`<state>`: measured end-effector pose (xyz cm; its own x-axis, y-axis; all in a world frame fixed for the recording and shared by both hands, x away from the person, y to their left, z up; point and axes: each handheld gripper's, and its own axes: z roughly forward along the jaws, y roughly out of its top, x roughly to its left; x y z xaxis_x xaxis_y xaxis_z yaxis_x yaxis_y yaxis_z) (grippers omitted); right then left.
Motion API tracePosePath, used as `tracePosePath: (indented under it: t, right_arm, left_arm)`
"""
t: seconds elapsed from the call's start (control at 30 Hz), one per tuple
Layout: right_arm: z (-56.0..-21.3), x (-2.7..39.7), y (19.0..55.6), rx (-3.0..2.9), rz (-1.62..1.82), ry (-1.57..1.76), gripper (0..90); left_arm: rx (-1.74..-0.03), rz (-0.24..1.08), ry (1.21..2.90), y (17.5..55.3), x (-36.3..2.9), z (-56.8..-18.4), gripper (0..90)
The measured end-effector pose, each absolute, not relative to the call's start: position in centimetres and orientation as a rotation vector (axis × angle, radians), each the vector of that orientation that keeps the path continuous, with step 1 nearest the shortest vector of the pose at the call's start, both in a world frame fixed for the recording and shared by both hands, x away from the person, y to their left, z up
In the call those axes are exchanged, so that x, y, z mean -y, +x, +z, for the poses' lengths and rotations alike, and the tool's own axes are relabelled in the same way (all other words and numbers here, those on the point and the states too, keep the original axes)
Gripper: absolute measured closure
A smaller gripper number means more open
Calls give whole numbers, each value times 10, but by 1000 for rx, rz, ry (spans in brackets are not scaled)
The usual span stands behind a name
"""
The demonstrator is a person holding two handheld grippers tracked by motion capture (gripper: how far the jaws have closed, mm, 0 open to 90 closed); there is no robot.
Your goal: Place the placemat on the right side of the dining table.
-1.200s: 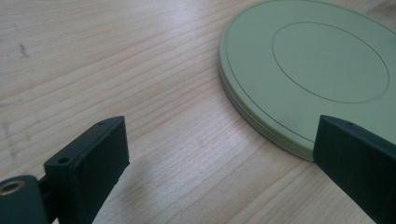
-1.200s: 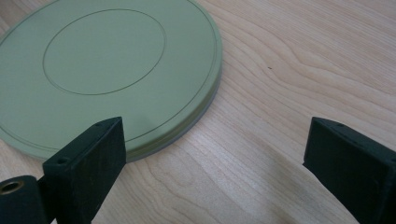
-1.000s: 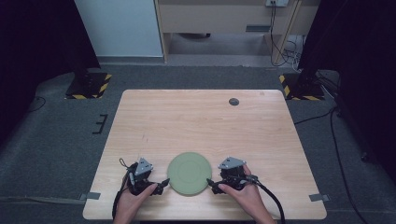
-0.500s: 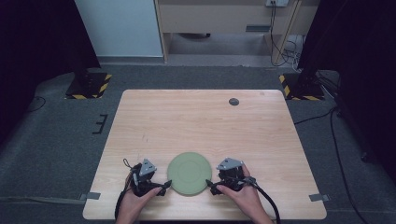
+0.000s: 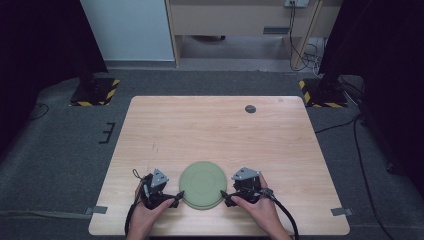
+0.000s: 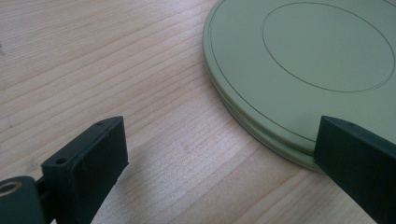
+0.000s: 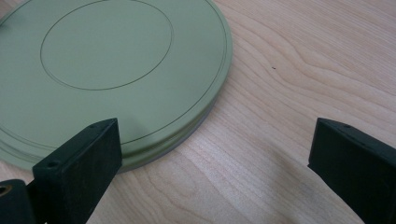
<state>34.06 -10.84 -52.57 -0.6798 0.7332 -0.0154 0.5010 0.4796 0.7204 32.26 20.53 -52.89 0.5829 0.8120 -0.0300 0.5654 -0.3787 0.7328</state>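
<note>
The left tool (image 5: 176,198) is held low over the tabletop (image 5: 210,130) with its jaws spread wide; nothing is gripped between them. In the left gripper view, one jaw is seen over bare wood and the other over the near rim of the green plate (image 6: 308,70), which lies upside down and extends away toward the upper right of that view. The left tool (image 6: 219,163) is thus set at the plate's left edge, with the rim falling just inside the gap.

The right tool (image 5: 225,197) is likewise held open and empty, at the opposite side of the green plate (image 5: 202,184). In the right gripper view, one jaw of the right tool (image 7: 212,163) is seen in front of the rim of the green plate (image 7: 112,65), the other over bare wood well to the side.

From the high view, the plate is seen flat on the tabletop near its front edge, directly between the two tools, each of which is held by a hand (image 5: 150,215) entering from below. A small dark round disc (image 5: 250,108) is seen far off, near the rear edge of the tabletop.
</note>
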Motion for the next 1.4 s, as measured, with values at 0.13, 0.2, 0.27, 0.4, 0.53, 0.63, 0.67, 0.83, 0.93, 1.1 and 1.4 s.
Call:
tracePosePath:
  t: [0.13,0.2,0.27,0.4,0.53,0.63,0.67,0.83,0.93,1.1,1.4]
  right_arm:
    - [-526,108,342,-2400,1016,1056,24]
    - [-527,109,345,-2392,1011,1068,9]
    - [-527,108,346,-2387,1010,1076,8]
    - [-526,109,345,-2392,1016,1084,52]
    - [-523,108,342,-2390,1042,1078,69]
    - [-525,107,343,-2391,1030,1073,51]
    - [-525,107,343,-2392,1030,1076,50]
    - [-525,106,346,-2384,1022,1081,29]
    - [-525,106,348,-2379,1020,1092,21]
    - [-524,101,352,-2342,999,1081,40]
    - [-521,107,346,-2386,1014,1079,63]
  left_arm:
    - [-1104,447,2088,325,-204,-529,22]
    - [-1110,455,2085,325,-204,-529,22]
    - [-1115,465,2082,325,-203,-529,23]
    - [-1100,468,2088,323,-203,-528,42]
    - [-1096,465,2098,323,-203,-529,39]
    - [-1107,463,2096,325,-203,-530,22]
    - [-1108,468,2095,325,-203,-529,23]
    - [-1114,501,2096,325,-200,-529,26]
    - [-1120,511,2097,326,-200,-528,24]
    - [-1134,520,2088,330,-199,-528,21]
    - [-1111,508,2097,326,-200,-529,38]
